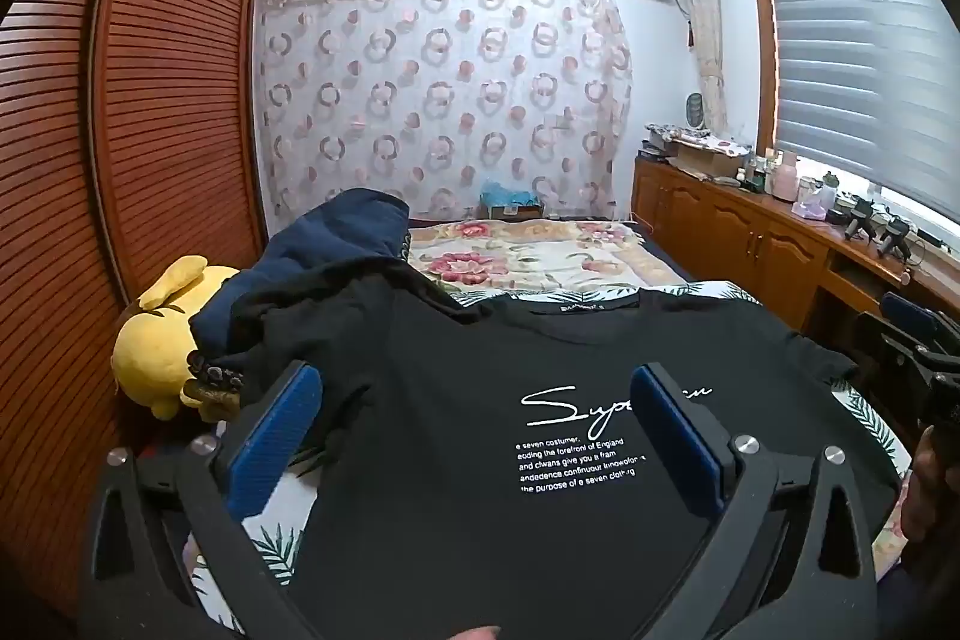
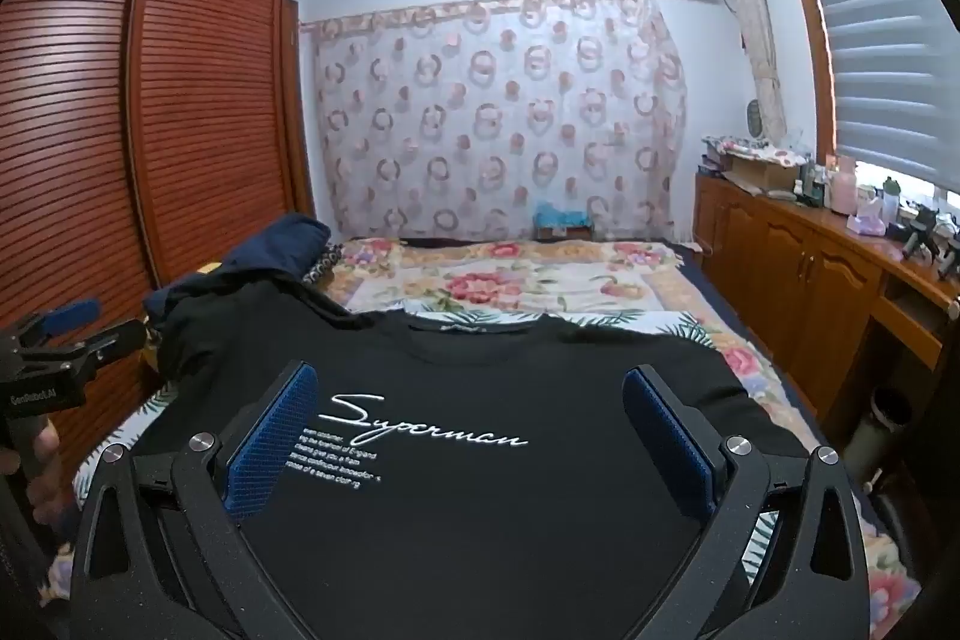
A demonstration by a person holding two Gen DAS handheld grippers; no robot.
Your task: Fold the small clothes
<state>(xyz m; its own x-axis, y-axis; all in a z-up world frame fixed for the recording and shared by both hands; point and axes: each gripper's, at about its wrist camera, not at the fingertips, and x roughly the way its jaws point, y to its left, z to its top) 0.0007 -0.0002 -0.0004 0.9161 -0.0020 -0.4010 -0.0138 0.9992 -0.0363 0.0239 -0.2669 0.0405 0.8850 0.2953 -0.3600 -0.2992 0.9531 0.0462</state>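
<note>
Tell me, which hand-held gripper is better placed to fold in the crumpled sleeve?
Probably the left hand-held gripper: the black printed cotton T-shirt's bunched sleeve lies beside its left finger. The right hand-held gripper hangs farther over.

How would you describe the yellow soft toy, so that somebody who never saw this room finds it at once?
Start at the bed with the flowered cover and look to its side nearest the brown slatted wardrobe. There, beside a heap of dark clothes, lies the yellow soft toy. It is the only bright yellow thing; the clothes around it are navy or black.
</note>
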